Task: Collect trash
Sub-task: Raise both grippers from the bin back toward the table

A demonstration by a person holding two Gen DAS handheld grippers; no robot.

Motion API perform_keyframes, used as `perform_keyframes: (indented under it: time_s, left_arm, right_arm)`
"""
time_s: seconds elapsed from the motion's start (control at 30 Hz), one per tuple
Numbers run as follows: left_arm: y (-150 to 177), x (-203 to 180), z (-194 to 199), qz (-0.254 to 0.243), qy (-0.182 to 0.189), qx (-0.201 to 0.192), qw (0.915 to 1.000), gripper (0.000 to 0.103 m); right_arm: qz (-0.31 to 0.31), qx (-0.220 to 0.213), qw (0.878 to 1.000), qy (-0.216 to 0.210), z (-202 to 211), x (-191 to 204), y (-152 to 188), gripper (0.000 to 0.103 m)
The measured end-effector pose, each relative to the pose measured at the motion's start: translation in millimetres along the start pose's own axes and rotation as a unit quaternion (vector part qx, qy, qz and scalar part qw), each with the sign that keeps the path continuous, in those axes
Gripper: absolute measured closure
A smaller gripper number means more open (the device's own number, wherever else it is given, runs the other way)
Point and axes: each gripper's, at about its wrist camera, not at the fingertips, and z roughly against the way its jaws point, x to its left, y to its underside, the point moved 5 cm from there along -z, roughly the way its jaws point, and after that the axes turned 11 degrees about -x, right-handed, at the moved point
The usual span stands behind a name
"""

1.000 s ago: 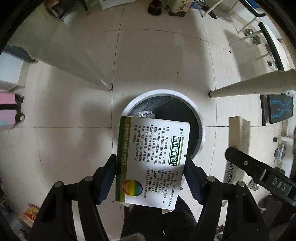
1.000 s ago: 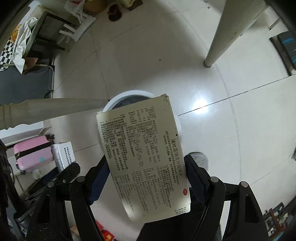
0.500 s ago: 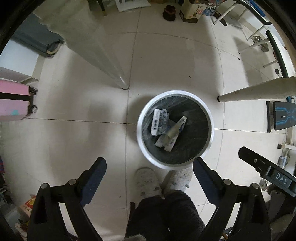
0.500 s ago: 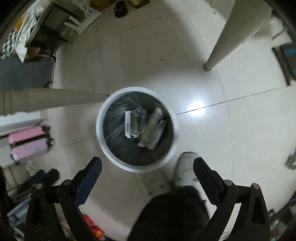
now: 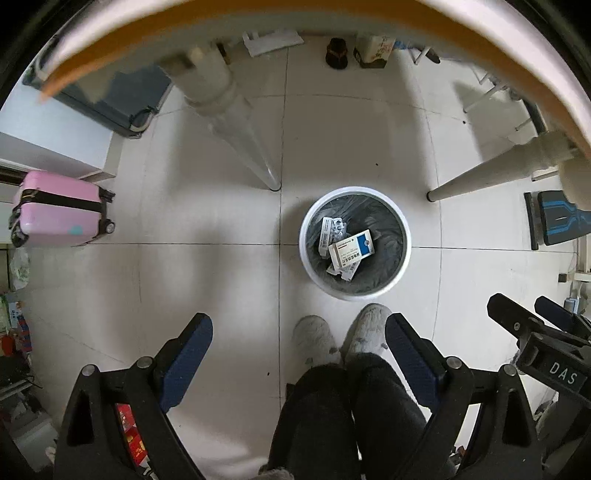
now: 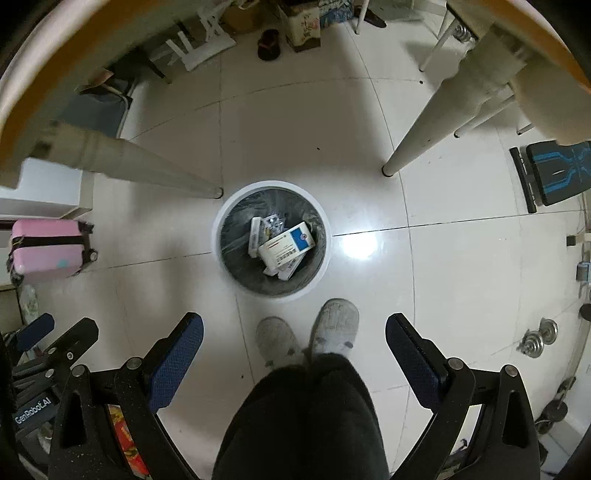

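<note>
Left gripper (image 5: pixel 298 330): wide open, empty.
Right gripper (image 6: pixel 294 330): wide open, empty.
Bin (image 6: pixel 218 254): boxes (image 6: pixel 286 247) inside, below.
Next: lift clear of table edge (image 5: pixel 332 14), seek more trash.

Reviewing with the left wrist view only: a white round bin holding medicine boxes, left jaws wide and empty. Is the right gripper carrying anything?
Observer: No. In the right wrist view the right gripper is open, with nothing between its blue pads.
Operator: Anything lying on the floor on that side?
Observer: Two silver metal discs sit on the pale tiled floor, far to the right of the white round bin. I cannot tell what they are.
</note>
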Motion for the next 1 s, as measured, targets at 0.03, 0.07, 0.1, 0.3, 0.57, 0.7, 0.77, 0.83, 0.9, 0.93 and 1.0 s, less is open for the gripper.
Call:
perform_keyframes:
  time_s: [0.03,0.07,0.1,0.3,0.57,0.7,0.77,0.83,0.9,0.93,1.0]
  left_arm:
    - [0.4,1.7,10.0,0.0,0.001,-0.003,1.0,0.007]
    - [0.3,4.0,21.6,-0.001,-0.001,-0.008,1.0,0.007]
    - [-0.4,5.3,29.5,-0.001,-0.003,-0.013,0.9999,0.007]
    - [-15.1,12.6,80.0,0.003,-0.004,-0.043,0.999,0.007]
    - [-63.9,12.7,124.7,0.02,-0.024,-0.086,0.9958,0.007]
    - [-108.2,-0.1,126.5,0.028,-0.044,-0.097,0.9939,0.007]
    - [-135.9,-10.3,123.2,0.03,-0.056,-0.1,0.993,0.007]
    - [-164.2,-21.2,118.1,0.035,-0.062,-0.1,0.9924,0.007]
    - [-199.5,-34.3,110.8,0.044,-0.072,-0.098,0.9916,0.007]
    - [-213.3,-40.1,105.8,0.048,-0.074,-0.095,0.9915,0.007]
    - [-245.2,-53.7,94.5,0.056,-0.082,-0.087,0.9912,0.007]
  right_arm:
    - [0.002,-0.003,1.0,-0.001,17.1,3.6,1.4,0.003]
    - [0.004,-0.005,1.0,-0.002,26.3,7.2,3.0,0.003]
    - [0.008,-0.01,1.0,-0.003,43.4,11.2,3.7,0.003]
    - [0.008,-0.03,0.999,-0.017,107.2,25.4,-2.5,0.003]
    - [-0.018,-0.074,0.995,-0.061,184.9,30.3,-62.2,0.003]
    - [-0.047,-0.107,0.991,-0.066,209.4,8.6,-126.1,0.003]
    - [-0.057,-0.119,0.989,-0.065,215.3,-5.4,-159.1,0.003]
    - [-0.074,-0.13,0.987,-0.063,219.2,-29.8,-208.0,0.003]
    - [-0.087,-0.139,0.985,-0.053,219.7,-57.0,-262.1,0.003]
    - [-0.093,-0.142,0.984,-0.051,219.2,-66.7,-283.7,0.003]
    - [-0.106,-0.15,0.982,-0.046,218.6,-90.9,-340.9,0.003]
